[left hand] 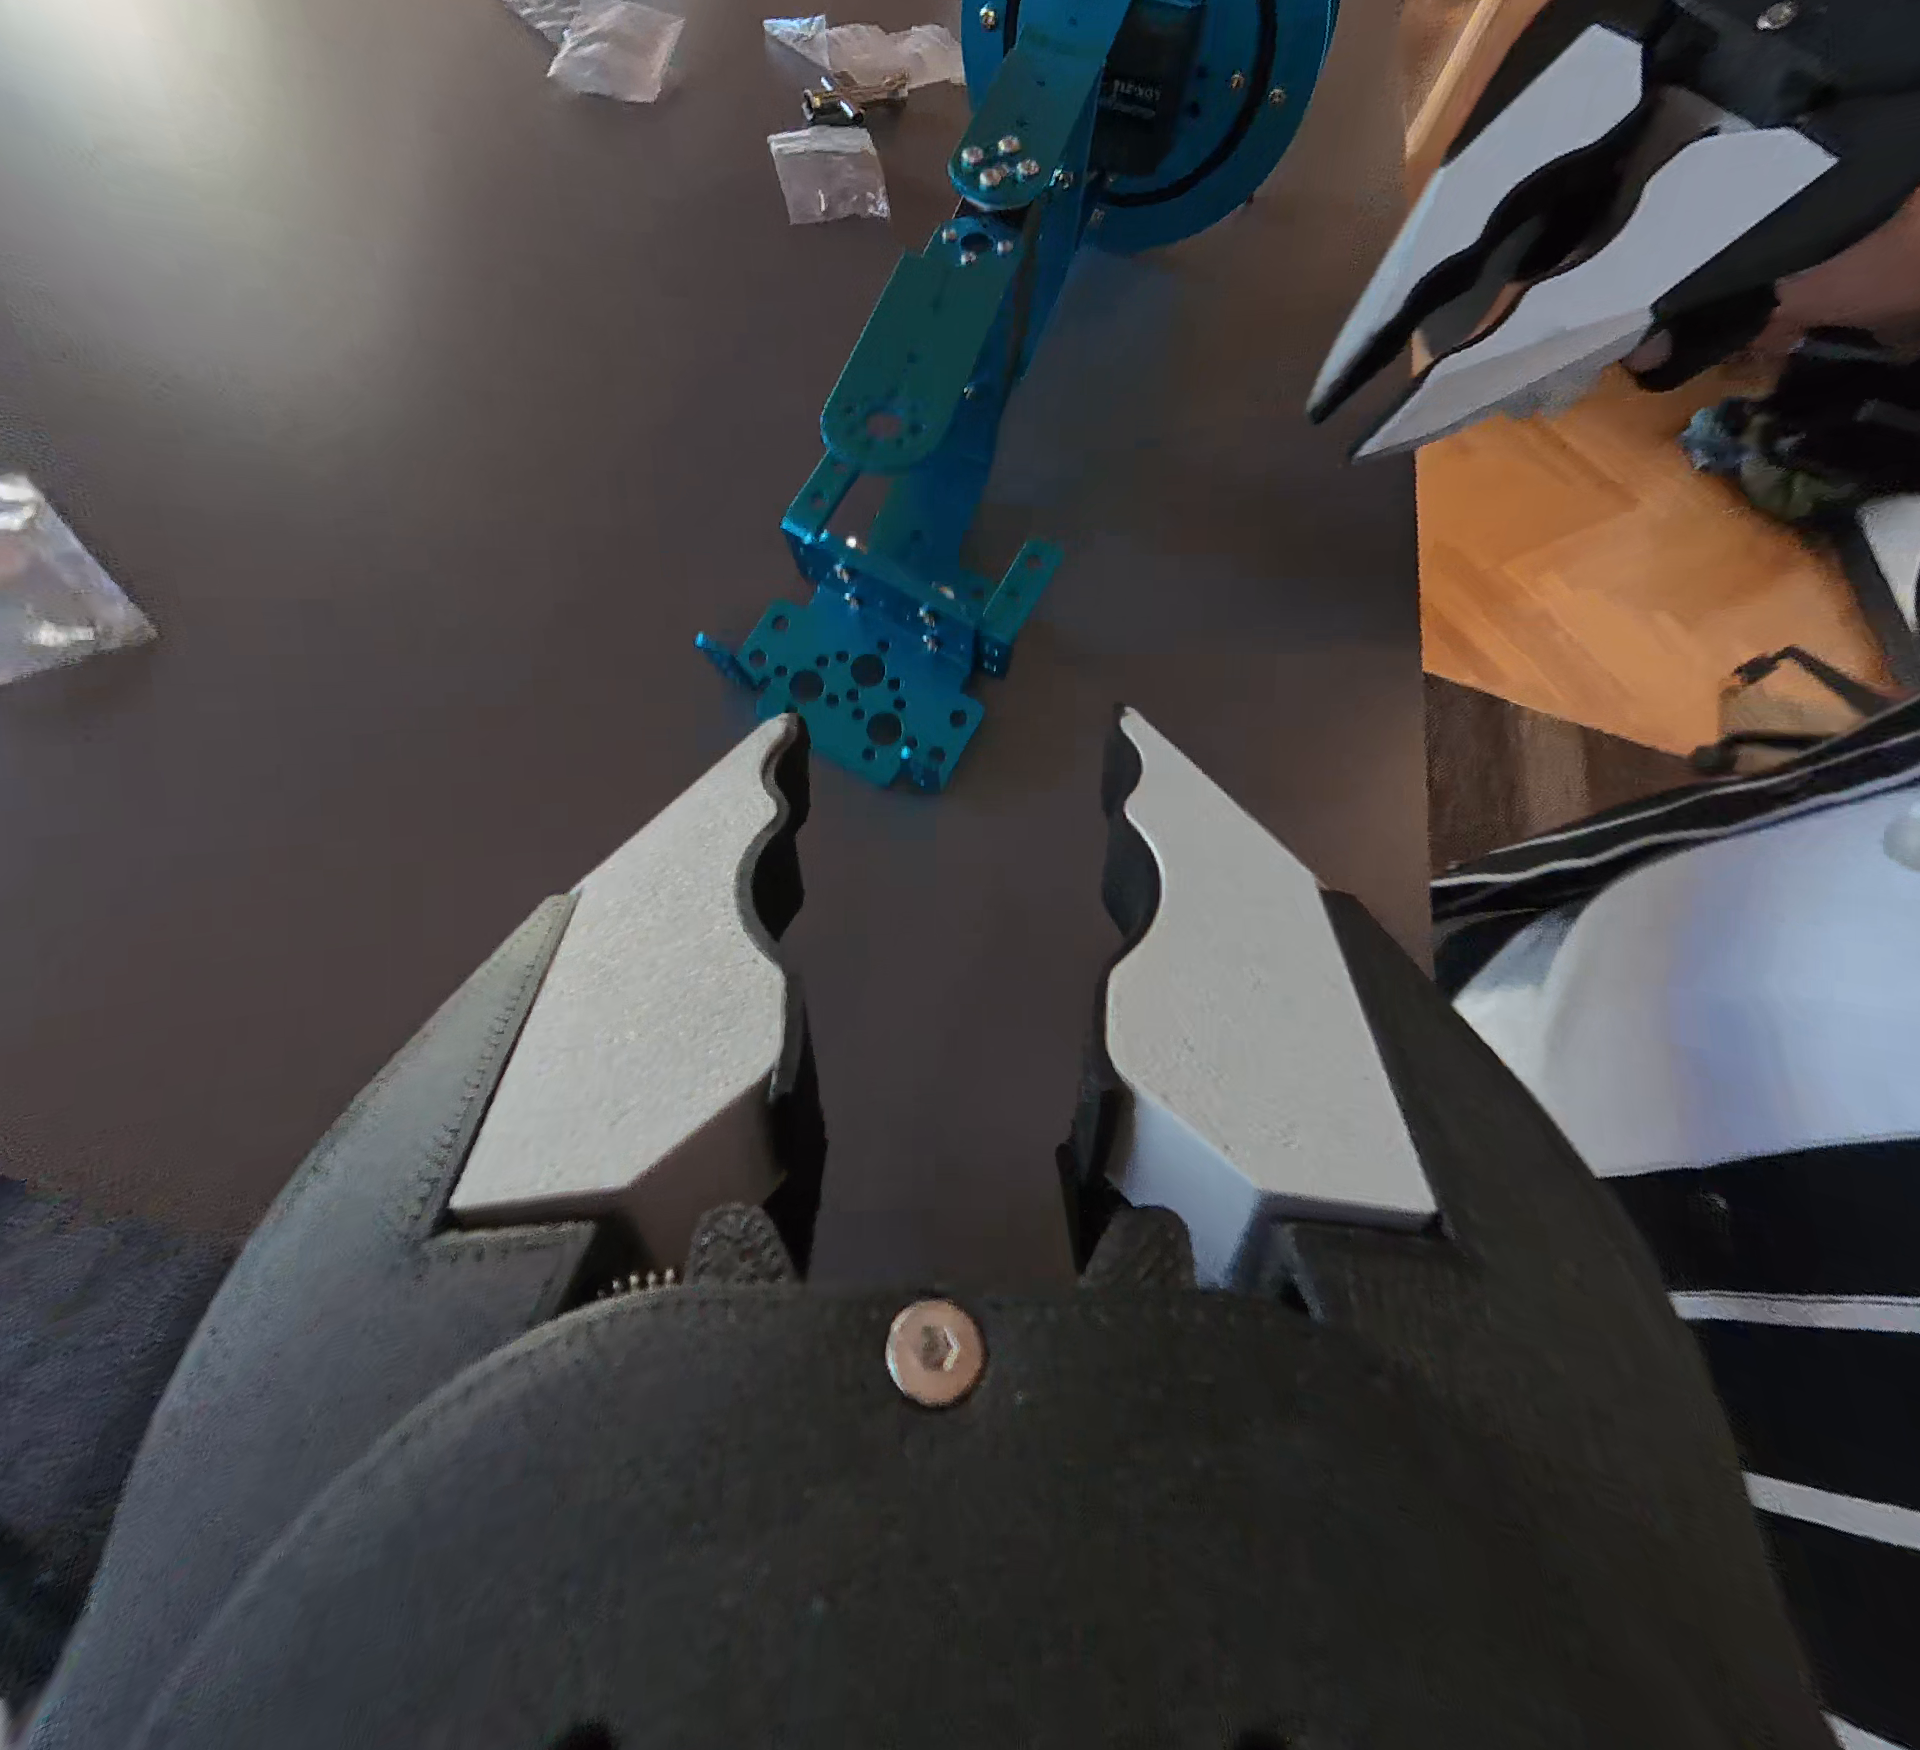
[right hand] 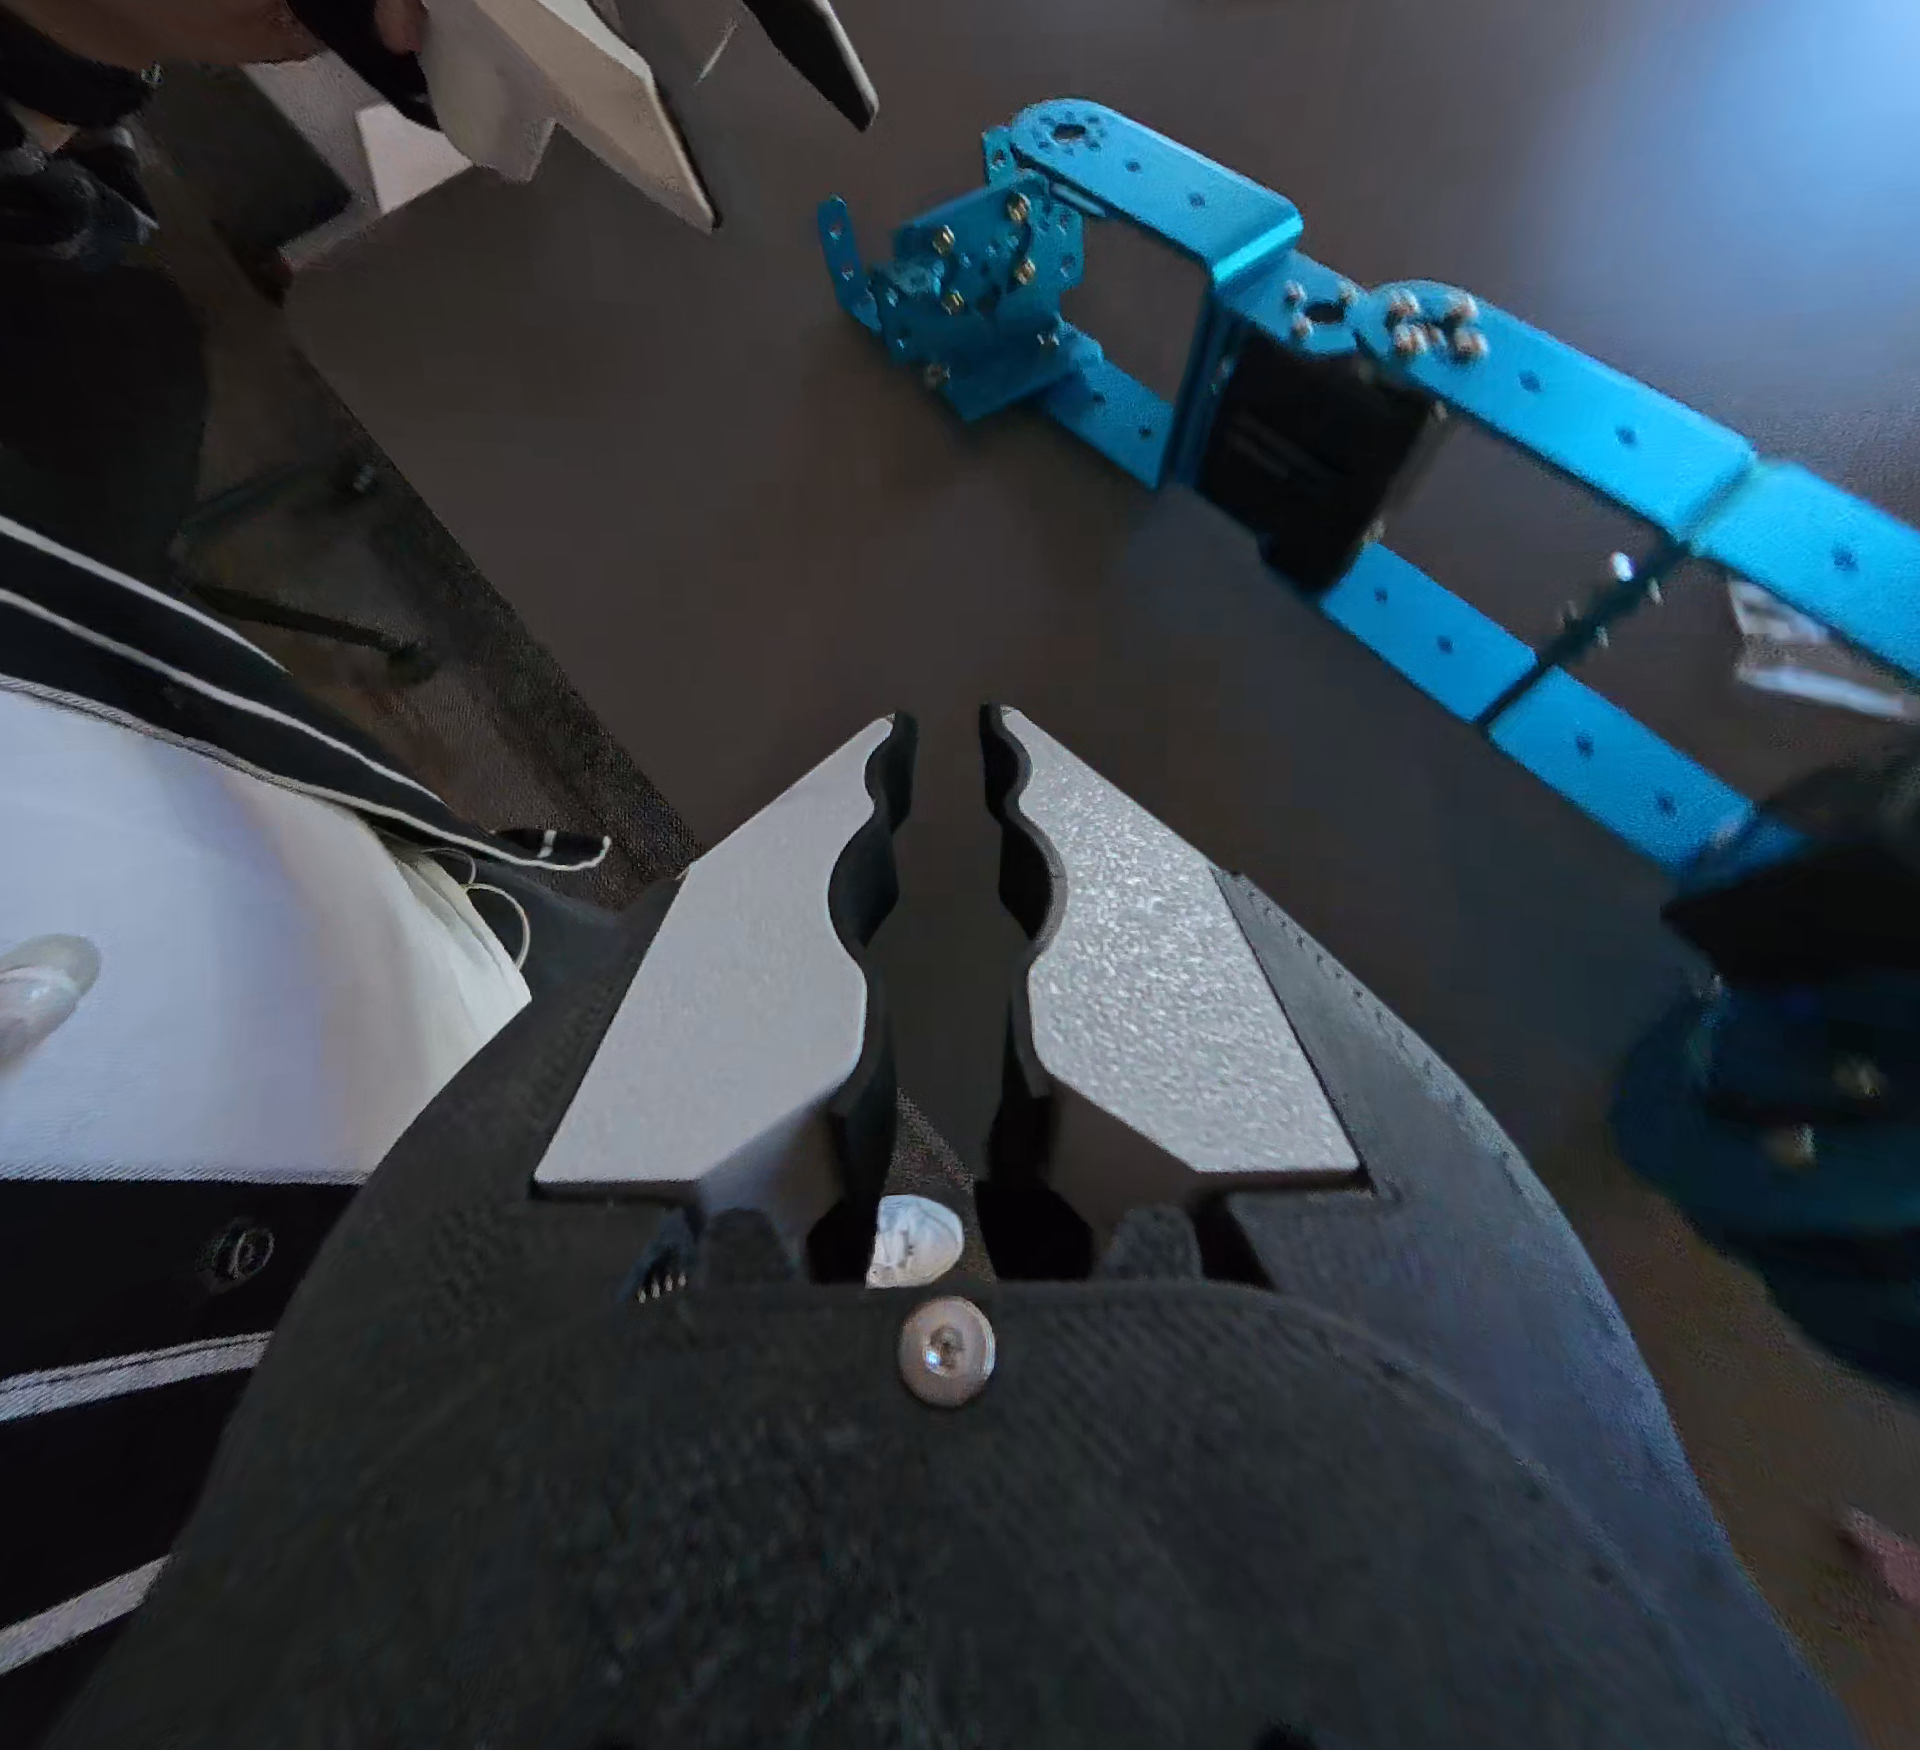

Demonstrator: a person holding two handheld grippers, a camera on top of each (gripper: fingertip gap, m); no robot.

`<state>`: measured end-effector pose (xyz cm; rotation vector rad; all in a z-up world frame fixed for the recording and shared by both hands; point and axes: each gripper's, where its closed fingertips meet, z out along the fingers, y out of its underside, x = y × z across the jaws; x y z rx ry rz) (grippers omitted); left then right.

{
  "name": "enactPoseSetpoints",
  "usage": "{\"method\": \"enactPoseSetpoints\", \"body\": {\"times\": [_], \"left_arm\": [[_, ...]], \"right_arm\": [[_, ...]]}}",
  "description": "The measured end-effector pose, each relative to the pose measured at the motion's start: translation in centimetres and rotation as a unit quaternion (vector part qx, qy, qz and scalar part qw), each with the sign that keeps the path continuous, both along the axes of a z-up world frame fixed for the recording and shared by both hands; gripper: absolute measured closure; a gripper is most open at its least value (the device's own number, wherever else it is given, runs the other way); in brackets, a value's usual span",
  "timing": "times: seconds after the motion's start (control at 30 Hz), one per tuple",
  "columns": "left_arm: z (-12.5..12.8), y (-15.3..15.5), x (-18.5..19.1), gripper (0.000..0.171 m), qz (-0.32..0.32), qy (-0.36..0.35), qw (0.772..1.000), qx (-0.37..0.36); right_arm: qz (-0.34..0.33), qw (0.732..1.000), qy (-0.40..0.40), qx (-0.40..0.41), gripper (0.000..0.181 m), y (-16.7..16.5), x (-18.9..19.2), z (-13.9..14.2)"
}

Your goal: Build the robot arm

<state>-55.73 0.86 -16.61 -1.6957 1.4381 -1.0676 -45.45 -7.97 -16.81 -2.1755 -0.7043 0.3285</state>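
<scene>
My left hand-held gripper (left hand: 961,724) hovers low over the dark tabletop (left hand: 364,453), jaws spread wide, nothing between them. Its left fingertip sits just beside the near end of a blue metal arm assembly (left hand: 935,412); I cannot tell whether they touch.

The assembly lies flat on the tabletop, running from near to far. Look of it: anodised blue brackets, many drilled holes, small silver screws at the joints. The near end is a perforated plate (left hand: 868,698) with large and small round holes. The far end joins a round blue disc base (left hand: 1143,38) with a dark ring, tipped on its edge. A black servo block (right hand: 1309,464) sits framed between the blue brackets in the right wrist view.

My right hand-held gripper (right hand: 948,718) is above the near tabletop edge, jaws narrowed to a slim gap, holding nothing. The arm assembly lies to its far right, apart from it.

Small clear plastic bags (left hand: 613,43) are scattered on the far tabletop, left of the disc; another (left hand: 52,588) lies at the left edge. Wooden parquet floor (left hand: 1610,578) shows to the right of the tabletop.
</scene>
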Motion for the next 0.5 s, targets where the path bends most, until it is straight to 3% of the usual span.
{"method": "enactPoseSetpoints", "body": {"times": [0.23,0.5], "left_arm": [[-1.4,0.0,1.8,0.132,-0.030,0.047,0.997,0.053],[-0.9,0.2,2.4,0.146,-0.026,0.052,0.995,0.083]], "right_arm": [[-0.075,0.997,0.023,0.008,0.169,-3.4,2.8,0.2],[-0.091,0.995,0.034,0.025,0.169,-4.0,3.1,0.5]]}}
